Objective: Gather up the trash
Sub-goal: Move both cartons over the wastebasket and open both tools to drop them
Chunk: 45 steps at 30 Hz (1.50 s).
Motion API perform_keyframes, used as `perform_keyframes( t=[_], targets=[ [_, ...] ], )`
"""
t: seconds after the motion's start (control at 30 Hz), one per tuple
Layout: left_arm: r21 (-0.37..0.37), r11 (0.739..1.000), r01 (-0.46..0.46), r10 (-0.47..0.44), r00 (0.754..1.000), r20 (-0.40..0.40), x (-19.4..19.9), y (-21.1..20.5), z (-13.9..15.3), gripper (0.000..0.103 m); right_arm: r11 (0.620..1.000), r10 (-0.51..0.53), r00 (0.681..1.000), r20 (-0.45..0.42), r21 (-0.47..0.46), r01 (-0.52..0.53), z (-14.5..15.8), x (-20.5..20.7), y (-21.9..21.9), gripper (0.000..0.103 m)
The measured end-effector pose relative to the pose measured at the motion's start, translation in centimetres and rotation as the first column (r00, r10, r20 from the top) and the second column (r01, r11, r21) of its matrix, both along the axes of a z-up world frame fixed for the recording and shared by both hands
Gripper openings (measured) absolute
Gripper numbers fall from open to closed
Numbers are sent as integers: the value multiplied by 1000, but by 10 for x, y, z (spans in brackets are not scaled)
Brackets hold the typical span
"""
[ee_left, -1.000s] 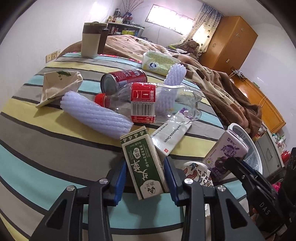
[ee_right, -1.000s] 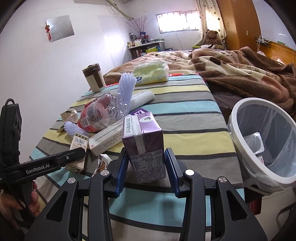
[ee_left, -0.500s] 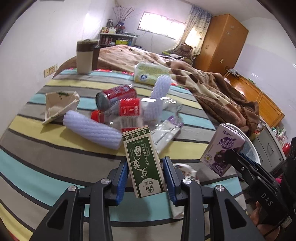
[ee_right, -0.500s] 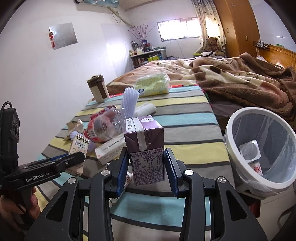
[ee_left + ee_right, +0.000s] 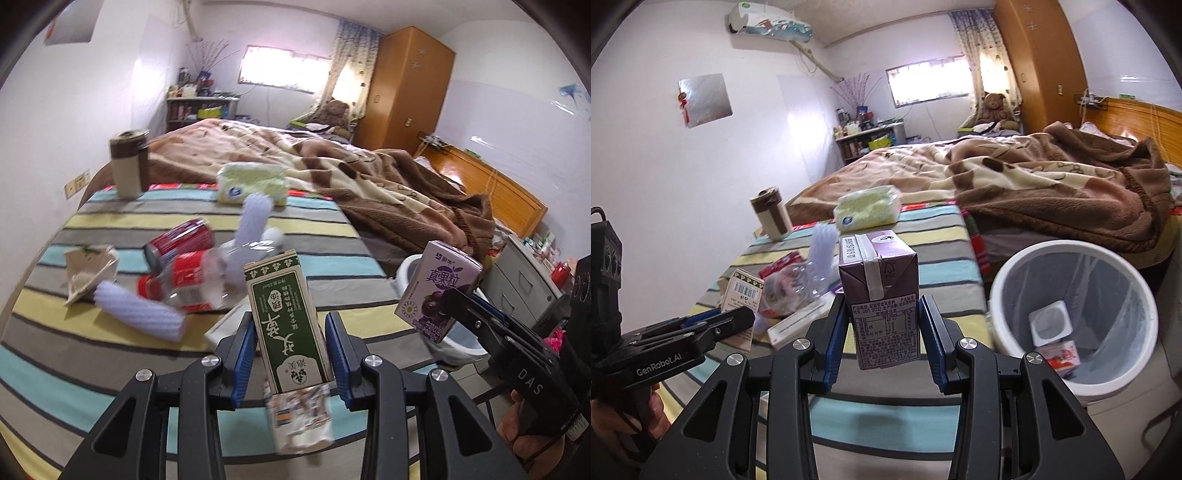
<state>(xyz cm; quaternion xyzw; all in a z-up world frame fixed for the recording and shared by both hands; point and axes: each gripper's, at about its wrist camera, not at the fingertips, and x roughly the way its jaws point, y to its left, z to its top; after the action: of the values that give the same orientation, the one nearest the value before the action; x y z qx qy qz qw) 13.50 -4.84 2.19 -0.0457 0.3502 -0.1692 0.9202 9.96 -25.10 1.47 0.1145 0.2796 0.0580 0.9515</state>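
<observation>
I am working over a striped bedcover [image 5: 332, 218] in a bedroom, a brown blanket [image 5: 388, 184] heaped at the far right. My left gripper [image 5: 291, 354] is clamping a green paper carton [image 5: 286, 325]; my right gripper [image 5: 882, 339] is clamping a purple drink carton [image 5: 882, 302]. The white lined bin [image 5: 1067, 321] is standing just off the bed's right edge, probably on the floor. Bottle, can and wrappers are lying far left.
</observation>
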Motion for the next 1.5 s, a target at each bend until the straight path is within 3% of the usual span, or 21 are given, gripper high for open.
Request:
perform_keyframes(
  t=[0.4, 1.0, 1.5],
  targets=[
    [43, 990, 136, -138, 989, 49, 7, -77, 15, 38, 993, -119, 993, 4, -12, 119, 6, -3, -48, 40],
    [56, 949, 310, -311, 950, 13, 26, -182, 5, 38, 967, -256, 963, -77, -32, 255, -13, -1, -112, 40],
    [91, 930, 356, -353, 934, -46, 46, -234, -21, 38, 951, -310, 940, -140, -52, 306, -28, 6, -141, 40]
  ],
)
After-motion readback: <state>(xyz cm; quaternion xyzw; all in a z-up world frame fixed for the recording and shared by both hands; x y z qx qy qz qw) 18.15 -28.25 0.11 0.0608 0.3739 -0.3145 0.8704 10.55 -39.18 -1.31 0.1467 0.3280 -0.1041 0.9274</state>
